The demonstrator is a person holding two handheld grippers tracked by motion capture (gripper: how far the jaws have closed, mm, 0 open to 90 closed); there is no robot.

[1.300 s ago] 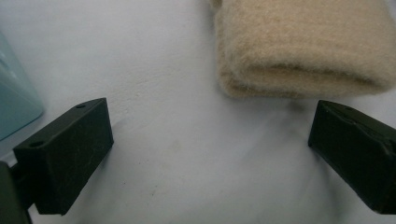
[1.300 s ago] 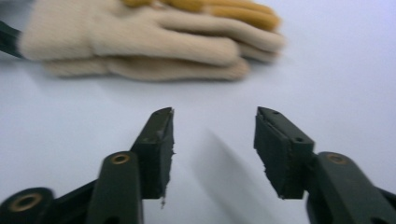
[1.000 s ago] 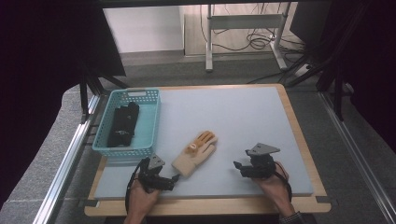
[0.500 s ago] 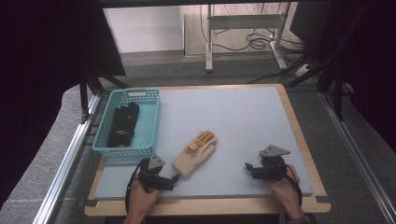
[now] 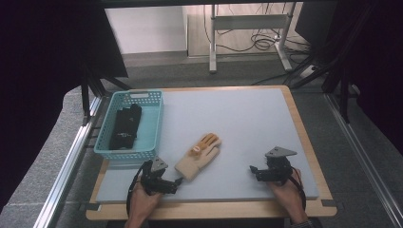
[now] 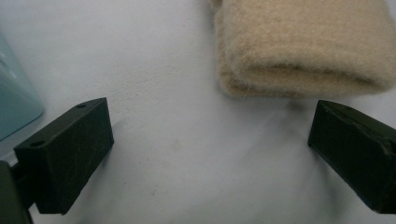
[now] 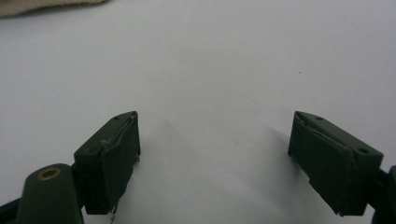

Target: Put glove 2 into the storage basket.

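Beige glove [image 5: 199, 156] flat on grey mat [image 5: 247, 128], near front edge, fingers toward 1 o'clock, cuff toward 7. Left gripper [image 5: 166, 184] at 7 o'clock of glove, just short of cuff, jaws wide apart, nothing between, cuff edge just ahead of right jaw. Right gripper [image 5: 256, 172] at 4 o'clock, well apart from glove, jaws just been opening, now wide, bare mat between

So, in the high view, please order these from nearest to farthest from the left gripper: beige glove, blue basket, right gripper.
From the left gripper:
1. Beige glove, just ahead of its jaws.
2. Blue basket, farther up the table, to the left.
3. Right gripper, across the table, at the right.
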